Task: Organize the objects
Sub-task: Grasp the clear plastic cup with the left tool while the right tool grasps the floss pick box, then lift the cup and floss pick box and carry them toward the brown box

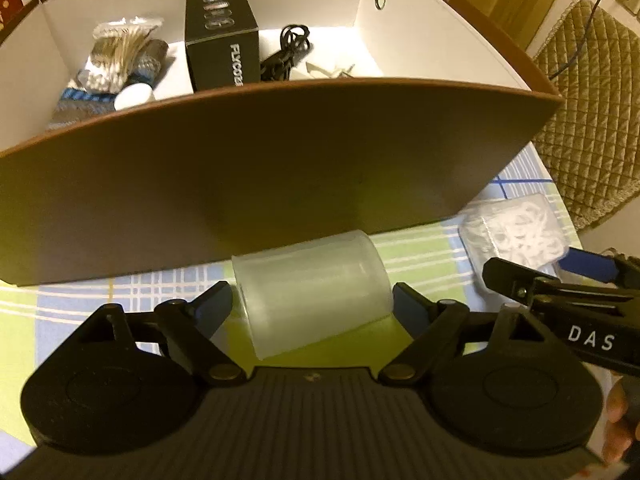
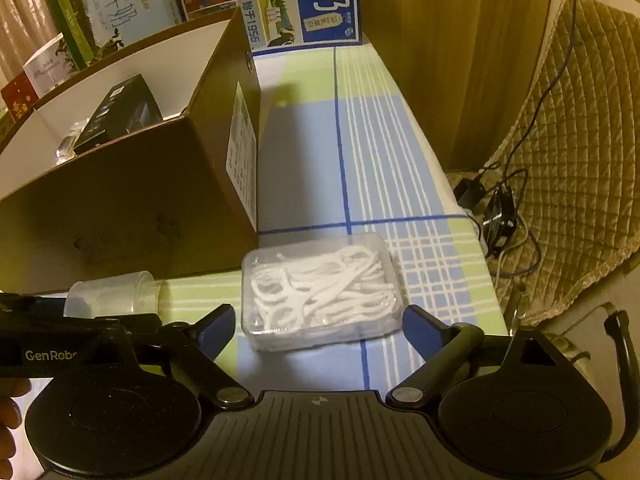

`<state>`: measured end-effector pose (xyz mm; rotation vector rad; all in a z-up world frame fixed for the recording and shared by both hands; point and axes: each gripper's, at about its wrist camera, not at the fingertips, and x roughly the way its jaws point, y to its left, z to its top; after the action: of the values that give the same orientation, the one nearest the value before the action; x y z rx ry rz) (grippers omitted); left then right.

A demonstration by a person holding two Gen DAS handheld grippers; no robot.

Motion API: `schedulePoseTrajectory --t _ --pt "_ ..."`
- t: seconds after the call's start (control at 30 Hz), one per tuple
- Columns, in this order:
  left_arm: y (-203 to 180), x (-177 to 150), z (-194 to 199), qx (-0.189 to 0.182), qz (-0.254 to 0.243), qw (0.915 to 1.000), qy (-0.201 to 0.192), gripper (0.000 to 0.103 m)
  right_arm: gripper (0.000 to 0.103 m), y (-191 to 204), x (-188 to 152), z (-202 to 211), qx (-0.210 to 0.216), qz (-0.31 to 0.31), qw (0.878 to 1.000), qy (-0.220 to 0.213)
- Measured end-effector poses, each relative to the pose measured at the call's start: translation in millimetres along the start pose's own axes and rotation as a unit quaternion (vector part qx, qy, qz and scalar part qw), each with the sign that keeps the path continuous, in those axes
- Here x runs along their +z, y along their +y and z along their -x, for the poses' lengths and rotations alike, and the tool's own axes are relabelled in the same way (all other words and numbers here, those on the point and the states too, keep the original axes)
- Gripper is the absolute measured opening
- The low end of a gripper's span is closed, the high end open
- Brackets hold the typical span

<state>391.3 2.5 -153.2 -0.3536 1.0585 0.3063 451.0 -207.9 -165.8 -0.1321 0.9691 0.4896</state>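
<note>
Already most of the sorting looks done: your storage box (image 1: 280, 152) holds a black carton (image 1: 220, 28), a bundle of cotton swabs (image 1: 120, 48), a coiled black cable (image 1: 286, 52), some knitted fabric and a few small white pieces at its far side. Two things remain outside it, both on the checked tablecloth (image 2: 360, 152) just near of the box's front wall.

Your left gripper (image 1: 312, 304) stands open with the frosted plastic cup (image 1: 312, 284) lying on its side between the fingers; the blue pads sit close to either end of the cup, but a small gap shows, so you are not gripping it yet. The cup's far edge lies just beside the box wall.

Your right gripper (image 2: 320, 324) is open as well, its fingers set either side of the clear case of floss picks (image 2: 322, 290), which rests flat to the right of the cup and near the box's right front corner. Neither finger touches the case.

As a judgement, you are on the last two pickups: close on each item, lift over the wall and drop it in among the rest.
</note>
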Motion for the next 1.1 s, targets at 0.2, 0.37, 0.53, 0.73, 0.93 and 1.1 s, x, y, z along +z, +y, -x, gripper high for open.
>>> schedulePoseTrajectory --t 0.2,0.37,0.53,0.73,0.93,1.1 --pt "5 -4 4 0.003 -0.013 0.9999 -0.007 0.074 0.092 7 3 -8 -0.013 0.026 1.0 -0.005" --pt "10 -15 13 0.008 -0.035 0.9993 -0.013 0.069 0.086 11 3 -8 -0.017 0.053 0.998 -0.004" --pt "33 -29 23 0.015 -0.018 0.9997 -0.006 0.069 0.086 22 -7 0 0.0 0.077 0.997 0.004" --pt "66 -56 43 0.024 0.0 0.9997 0.006 0.069 0.086 50 -32 15 0.034 0.114 0.993 0.021" --pt "97 -86 63 0.035 0.024 0.9988 0.023 0.069 0.086 84 -52 26 0.068 0.152 0.985 0.035" --pt "108 -104 74 0.038 0.034 0.9983 0.031 0.069 0.086 112 -67 34 0.101 0.188 0.976 0.047"
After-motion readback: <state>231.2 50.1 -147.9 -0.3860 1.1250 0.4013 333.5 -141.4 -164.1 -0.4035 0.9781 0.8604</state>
